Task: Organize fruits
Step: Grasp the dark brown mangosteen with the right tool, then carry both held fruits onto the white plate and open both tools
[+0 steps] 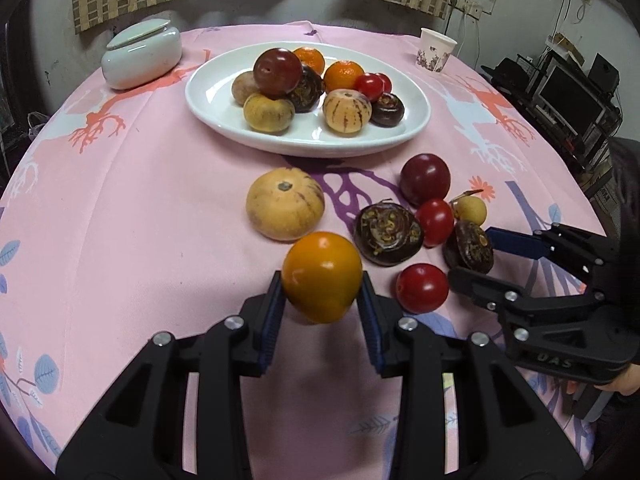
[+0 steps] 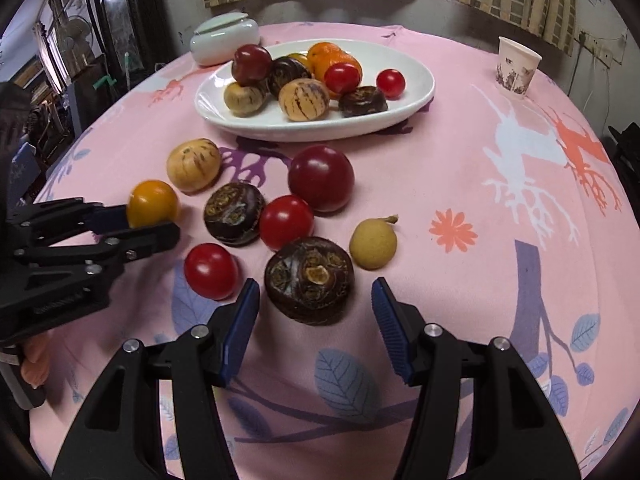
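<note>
The left claw pinches an orange tomato just above the pink table, near its front edge. The right claw is spread wide, its jaws on either side of a dark water chestnut without touching it. More fruit lies loose ahead, and a white plate toward the far edge holds a pile.

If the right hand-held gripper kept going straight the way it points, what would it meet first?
Most likely the dark water chestnut, lying on the cloth just ahead of the open right hand-held gripper, roughly centred between its fingers.
</note>
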`<state>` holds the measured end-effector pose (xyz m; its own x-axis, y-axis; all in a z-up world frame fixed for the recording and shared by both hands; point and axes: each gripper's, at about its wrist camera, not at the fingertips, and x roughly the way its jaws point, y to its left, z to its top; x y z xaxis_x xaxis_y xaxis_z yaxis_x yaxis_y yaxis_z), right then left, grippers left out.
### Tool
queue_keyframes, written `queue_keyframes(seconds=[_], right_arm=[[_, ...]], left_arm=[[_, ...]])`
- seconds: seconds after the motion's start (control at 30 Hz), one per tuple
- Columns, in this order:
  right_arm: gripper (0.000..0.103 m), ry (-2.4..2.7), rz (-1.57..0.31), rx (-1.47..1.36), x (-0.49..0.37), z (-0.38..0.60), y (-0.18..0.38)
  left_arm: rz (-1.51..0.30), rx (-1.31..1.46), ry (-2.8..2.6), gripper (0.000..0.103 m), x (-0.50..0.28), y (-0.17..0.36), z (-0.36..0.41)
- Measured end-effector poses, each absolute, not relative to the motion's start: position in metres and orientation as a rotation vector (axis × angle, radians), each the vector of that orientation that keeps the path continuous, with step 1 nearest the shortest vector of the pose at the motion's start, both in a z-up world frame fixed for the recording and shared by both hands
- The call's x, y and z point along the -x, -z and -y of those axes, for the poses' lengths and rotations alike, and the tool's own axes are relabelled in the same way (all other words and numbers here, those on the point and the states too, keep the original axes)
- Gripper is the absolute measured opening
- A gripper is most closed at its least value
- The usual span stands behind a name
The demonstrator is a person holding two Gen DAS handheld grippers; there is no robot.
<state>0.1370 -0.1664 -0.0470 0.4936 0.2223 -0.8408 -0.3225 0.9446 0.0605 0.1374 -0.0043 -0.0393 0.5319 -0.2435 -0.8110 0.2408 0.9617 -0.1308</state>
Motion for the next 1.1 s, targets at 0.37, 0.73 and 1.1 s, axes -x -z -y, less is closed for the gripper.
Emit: queue_keyframes(seconds=[0.37, 0.73, 1.1], right_arm=[[0.044, -0.329, -0.949, 0.153, -0.136, 0.16, 0.042], [0.044, -0.336, -0.832, 0.078, -0.116, 0.189, -0.009], [0.044, -0.365, -0.702, 0.072, -0.14, 0.19, -0.06]], left_arm=[[-0.977, 0.029, 0.306, 0.036, -0.137, 0.034, 0.004], [-0.947, 0.028, 0.3, 0.036, -0.127, 0.005, 0.005], [-0.872, 0.007, 0.267, 0.036, -0.157, -0.044, 0.005]])
